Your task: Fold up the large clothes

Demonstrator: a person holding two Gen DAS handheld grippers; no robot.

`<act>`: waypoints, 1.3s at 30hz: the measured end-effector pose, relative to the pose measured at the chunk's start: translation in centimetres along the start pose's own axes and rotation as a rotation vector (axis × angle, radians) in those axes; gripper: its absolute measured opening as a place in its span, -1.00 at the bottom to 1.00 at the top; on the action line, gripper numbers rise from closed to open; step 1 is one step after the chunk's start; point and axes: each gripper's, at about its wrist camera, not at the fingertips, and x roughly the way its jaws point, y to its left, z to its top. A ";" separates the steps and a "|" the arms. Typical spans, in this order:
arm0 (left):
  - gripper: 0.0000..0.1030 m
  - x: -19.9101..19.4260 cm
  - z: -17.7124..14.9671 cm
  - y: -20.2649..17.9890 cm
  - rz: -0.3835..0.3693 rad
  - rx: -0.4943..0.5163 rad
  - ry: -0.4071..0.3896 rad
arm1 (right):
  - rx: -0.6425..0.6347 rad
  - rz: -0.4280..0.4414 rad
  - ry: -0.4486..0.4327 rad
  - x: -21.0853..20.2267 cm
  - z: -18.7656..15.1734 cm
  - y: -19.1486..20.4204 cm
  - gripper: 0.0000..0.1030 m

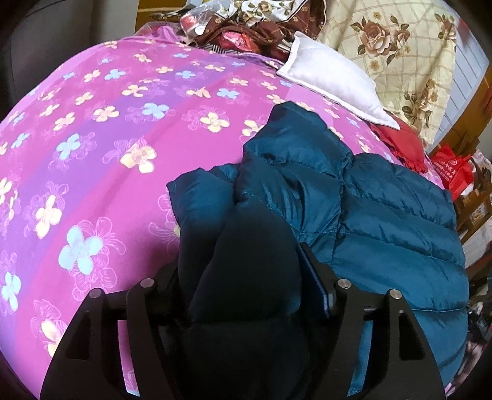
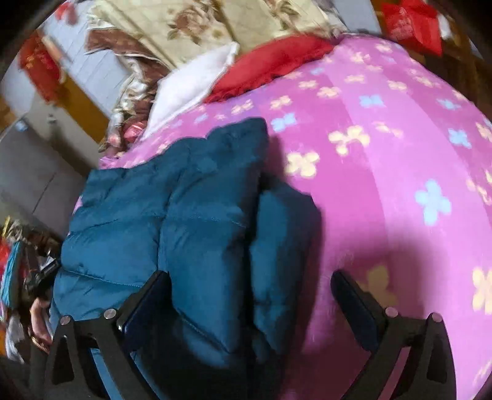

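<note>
A teal puffer jacket (image 1: 384,209) lies bunched on a pink flowered bedspread (image 1: 107,123). My left gripper (image 1: 240,258) points down at the jacket's near end. A thick dark fold bulges up between its jaws and spills over the left finger. The right pad's (image 1: 316,280) inner face shows bare, so the jaws stand apart around the fold. In the right wrist view the jacket (image 2: 147,215) lies folded in layers. My right gripper (image 2: 250,280) is wide open above the jacket's right edge, its left finger (image 2: 153,292) over the jacket and its right finger (image 2: 350,295) over the bedspread (image 2: 384,154). This view is blurred.
A white pillow (image 1: 332,86), a red cloth (image 1: 399,141) and a cream rose-patterned quilt (image 1: 399,46) lie past the jacket. Crumpled fabrics and wrappers (image 1: 240,27) pile at the bed's far end. A red bag (image 1: 455,169) stands beside the bed. A person's hand (image 2: 40,320) shows at the left edge.
</note>
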 end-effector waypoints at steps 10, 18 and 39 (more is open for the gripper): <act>0.35 -0.2 0.3 1.5 -0.141 -0.043 0.088 | -0.007 0.257 -0.011 0.8 -0.8 -1.3 0.40; 0.57 -0.5 0.0 1.6 -0.163 -0.034 0.084 | 0.002 0.259 -0.009 1.2 0.0 -1.7 0.42; 0.56 -0.4 0.0 1.7 -0.226 0.014 0.060 | -0.043 0.224 -0.004 1.0 0.1 -0.8 0.46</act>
